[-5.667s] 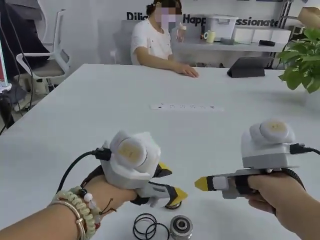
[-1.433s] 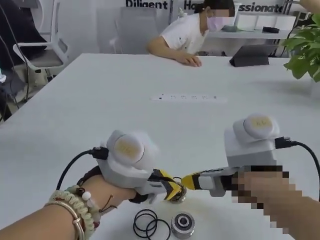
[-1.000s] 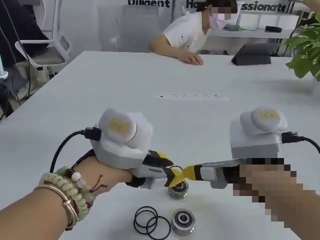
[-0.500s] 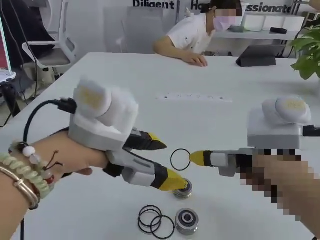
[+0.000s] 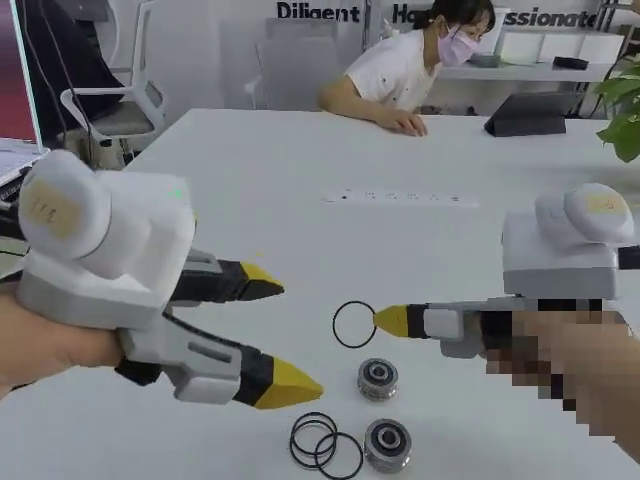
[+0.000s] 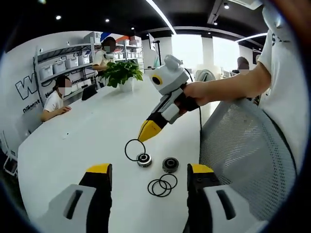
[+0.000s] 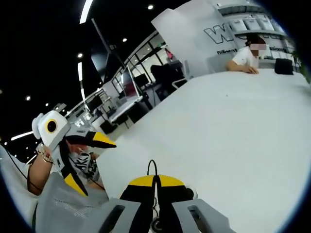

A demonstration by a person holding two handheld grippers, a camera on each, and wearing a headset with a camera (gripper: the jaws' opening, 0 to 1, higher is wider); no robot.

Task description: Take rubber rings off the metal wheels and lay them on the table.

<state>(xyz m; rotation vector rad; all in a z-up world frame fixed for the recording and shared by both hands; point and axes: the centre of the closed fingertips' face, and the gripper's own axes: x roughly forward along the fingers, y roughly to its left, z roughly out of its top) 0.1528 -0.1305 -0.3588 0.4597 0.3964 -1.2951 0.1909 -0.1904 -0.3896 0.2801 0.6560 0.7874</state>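
The right gripper (image 5: 378, 320) had its jaws pressed together on one black rubber ring (image 5: 353, 325), holding it up close to the far wheel (image 5: 377, 378). The near wheel (image 5: 388, 443) sat on the white table (image 5: 300, 180), with three loose rings (image 5: 325, 445) lying overlapped just left of it. The left gripper (image 5: 300, 338) hung at the left, jaws spread wide, gripping nothing.

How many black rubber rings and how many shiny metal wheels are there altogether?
Black rubber rings: 4 (3 lying on the white table, 1 in the right gripper)
Round silver metal wheels: 2
Total: 6
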